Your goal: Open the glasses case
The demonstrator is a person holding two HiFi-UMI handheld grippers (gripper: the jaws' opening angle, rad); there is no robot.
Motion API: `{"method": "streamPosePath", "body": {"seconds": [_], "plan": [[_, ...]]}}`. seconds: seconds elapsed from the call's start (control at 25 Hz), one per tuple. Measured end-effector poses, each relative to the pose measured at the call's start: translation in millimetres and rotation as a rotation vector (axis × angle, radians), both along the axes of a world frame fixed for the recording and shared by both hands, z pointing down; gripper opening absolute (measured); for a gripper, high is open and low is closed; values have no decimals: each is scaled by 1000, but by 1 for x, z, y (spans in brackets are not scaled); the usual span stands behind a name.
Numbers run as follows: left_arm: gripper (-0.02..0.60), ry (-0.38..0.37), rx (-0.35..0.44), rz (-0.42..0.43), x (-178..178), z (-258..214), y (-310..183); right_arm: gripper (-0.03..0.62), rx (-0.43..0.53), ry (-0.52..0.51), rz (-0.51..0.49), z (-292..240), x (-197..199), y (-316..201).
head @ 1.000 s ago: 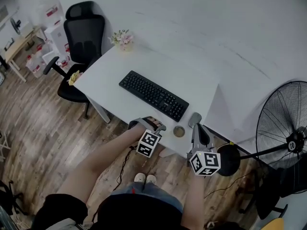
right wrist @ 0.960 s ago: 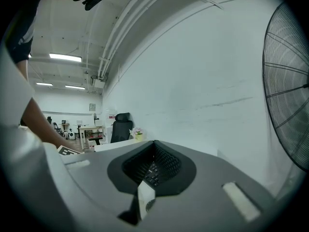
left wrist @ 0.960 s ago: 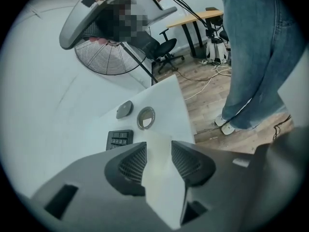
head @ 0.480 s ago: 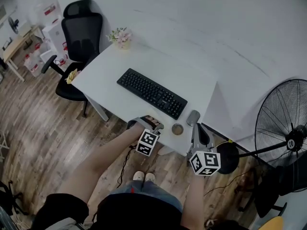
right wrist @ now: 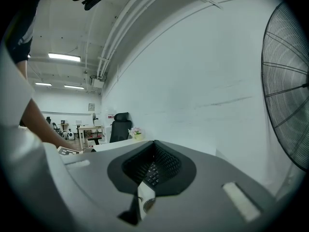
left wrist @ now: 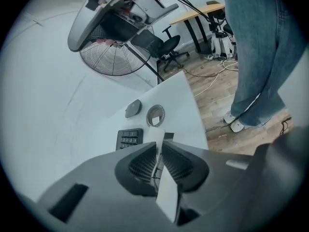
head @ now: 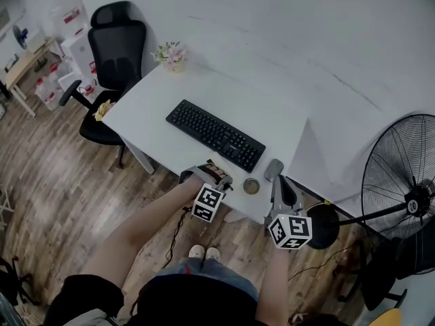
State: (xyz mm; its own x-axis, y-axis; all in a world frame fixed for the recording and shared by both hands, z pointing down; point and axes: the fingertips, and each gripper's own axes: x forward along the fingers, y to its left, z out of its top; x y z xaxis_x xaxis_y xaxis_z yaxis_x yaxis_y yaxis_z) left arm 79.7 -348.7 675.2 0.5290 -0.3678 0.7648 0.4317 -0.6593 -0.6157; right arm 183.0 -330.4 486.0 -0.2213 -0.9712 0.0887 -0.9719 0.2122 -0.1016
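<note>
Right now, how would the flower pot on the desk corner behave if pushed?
Probably light: the flower pot looks small. Blooms top a narrow base, so it may tip. At the desk corner, it could drop off.

The keyboard (head: 217,136) is spanning the desk (head: 153,104) middle. A mouse (head: 274,169) and round tin (head: 252,185) are crowding the near-right edge. The left end is lying free.

Glasses case (head: 216,172), brownish, on table's (head: 163,100) near edge

Brown glasses case (head: 213,170) mostly hidden under left gripper (head: 220,178); jaws just closing, thin pale strip (left wrist: 155,137) between them unidentifiable; black wire-guard fan (head: 401,182) cut by right edge.
</note>
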Motion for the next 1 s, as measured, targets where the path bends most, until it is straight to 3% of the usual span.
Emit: {"method": "streamPosePath", "body": {"seconds": [0.4,1.0], "plan": [[31,29,37,-8,29,-17,-28,8,-2,-1,18,1,13,-3],[34,11,16,-30,57,-10,-63,8,-11,5,76,3,49,-1]]}}
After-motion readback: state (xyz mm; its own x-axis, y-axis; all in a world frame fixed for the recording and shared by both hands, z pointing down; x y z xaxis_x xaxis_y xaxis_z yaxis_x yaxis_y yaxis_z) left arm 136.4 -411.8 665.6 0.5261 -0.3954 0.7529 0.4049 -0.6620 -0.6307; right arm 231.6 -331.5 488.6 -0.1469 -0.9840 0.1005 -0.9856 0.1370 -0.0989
